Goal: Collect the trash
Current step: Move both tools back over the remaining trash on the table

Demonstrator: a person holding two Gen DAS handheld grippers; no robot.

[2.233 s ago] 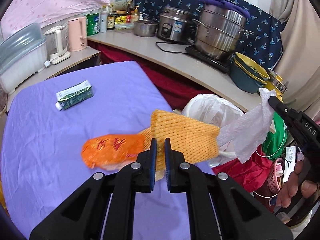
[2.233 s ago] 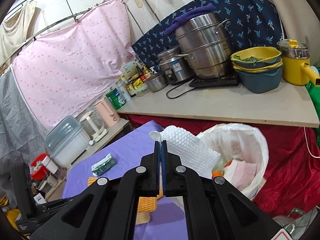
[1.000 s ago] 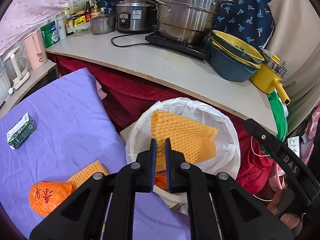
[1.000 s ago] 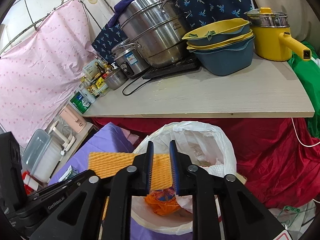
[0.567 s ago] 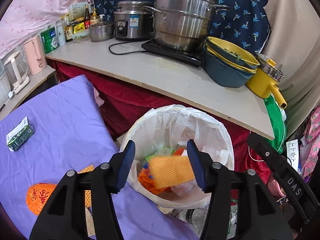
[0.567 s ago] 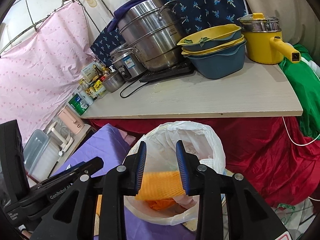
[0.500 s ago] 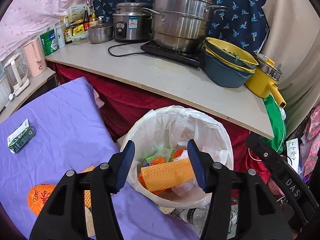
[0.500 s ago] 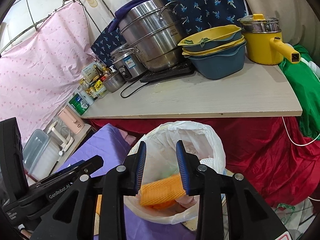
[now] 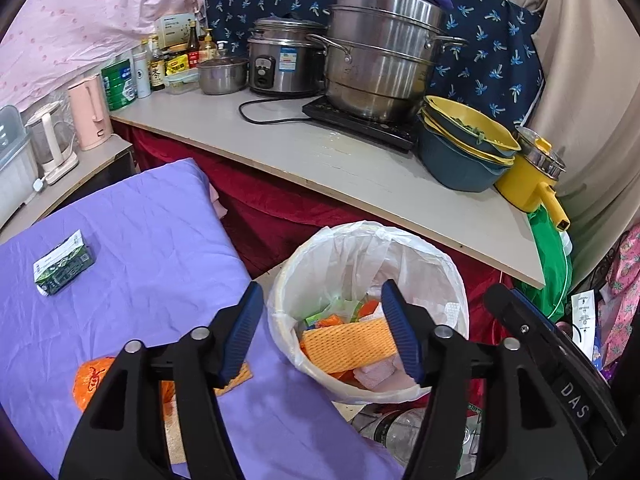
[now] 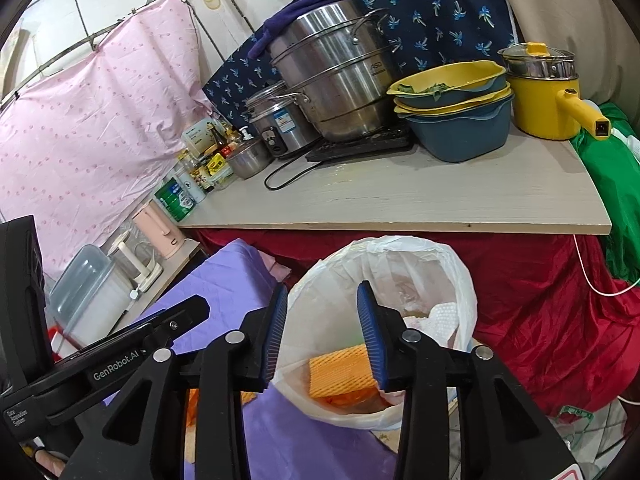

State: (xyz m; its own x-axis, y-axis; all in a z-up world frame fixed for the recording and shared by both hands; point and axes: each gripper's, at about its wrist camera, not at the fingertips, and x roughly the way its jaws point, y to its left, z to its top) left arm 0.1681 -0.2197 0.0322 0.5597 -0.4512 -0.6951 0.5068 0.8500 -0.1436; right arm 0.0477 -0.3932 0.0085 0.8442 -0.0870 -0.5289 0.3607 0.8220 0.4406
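A white-lined trash bin (image 9: 454,276) (image 10: 466,280) stands beside the purple table. An orange foam net (image 9: 346,344) (image 10: 340,370) lies inside it on other trash. My left gripper (image 9: 324,330) hangs above the bin's near rim, jaws opening, nothing between them. My right gripper (image 10: 322,334) is over the bin too, jaws opening and empty. On the purple cloth (image 9: 140,240) lie a green carton (image 9: 64,262), an orange wrapper (image 9: 94,380) and another piece of foam net (image 9: 236,380), both partly hidden behind the left finger.
A countertop (image 9: 352,160) behind the bin carries a steel steamer pot (image 9: 380,64), rice cooker (image 9: 284,62), stacked bowls (image 9: 464,148) and a yellow pot (image 9: 532,184). Red cloth (image 10: 560,300) hangs under it. Kettles (image 9: 86,112) stand at the left.
Both grippers carried trash to the bin. The left let go of the orange foam net, which dropped in. Both sets of jaws have widened and lifted slightly.
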